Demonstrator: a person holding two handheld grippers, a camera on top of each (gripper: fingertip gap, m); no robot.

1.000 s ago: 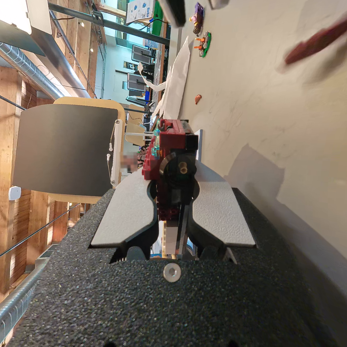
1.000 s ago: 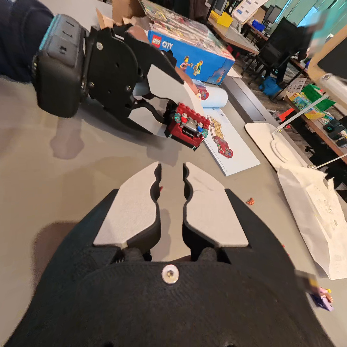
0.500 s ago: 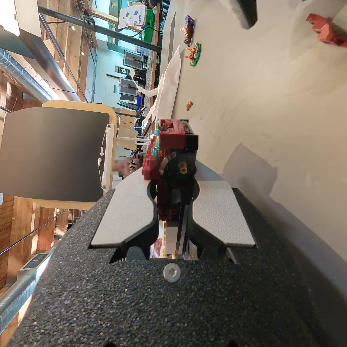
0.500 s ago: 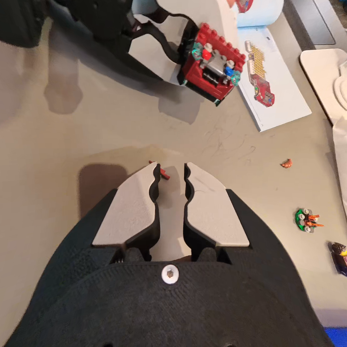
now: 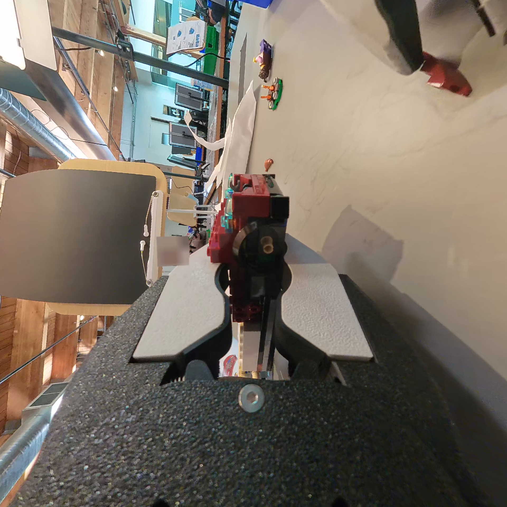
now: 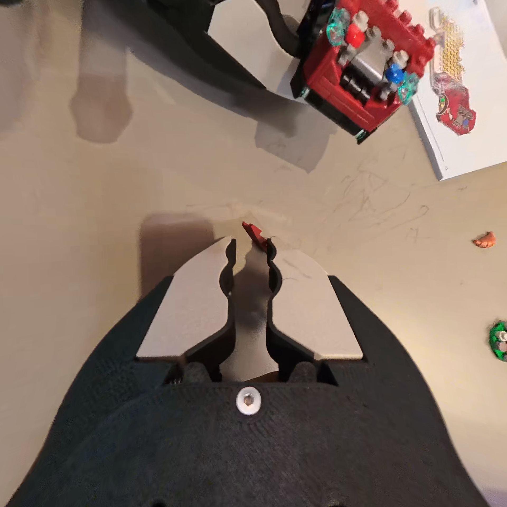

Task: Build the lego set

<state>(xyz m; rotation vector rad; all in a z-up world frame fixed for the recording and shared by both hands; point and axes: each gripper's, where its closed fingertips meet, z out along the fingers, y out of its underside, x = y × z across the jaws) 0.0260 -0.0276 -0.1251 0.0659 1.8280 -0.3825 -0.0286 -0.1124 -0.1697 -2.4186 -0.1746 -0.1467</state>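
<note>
Our left tongs (image 5: 255, 263) clamp a dark red and black brick-built toy vehicle (image 5: 255, 219), both pads pressed against its sides, above the beige table (image 5: 384, 164). Our right tongs (image 6: 251, 242) stand narrowly apart, gripping nothing, tips down at the table; a small flat dark red brick piece (image 6: 253, 233) lies at their right fingertip (image 6: 270, 247). Beyond them, to the right, lie a white instruction booklet (image 6: 466, 131), a small orange-brown piece (image 6: 485, 240) and a round green brick assembly (image 6: 499, 343).
</note>
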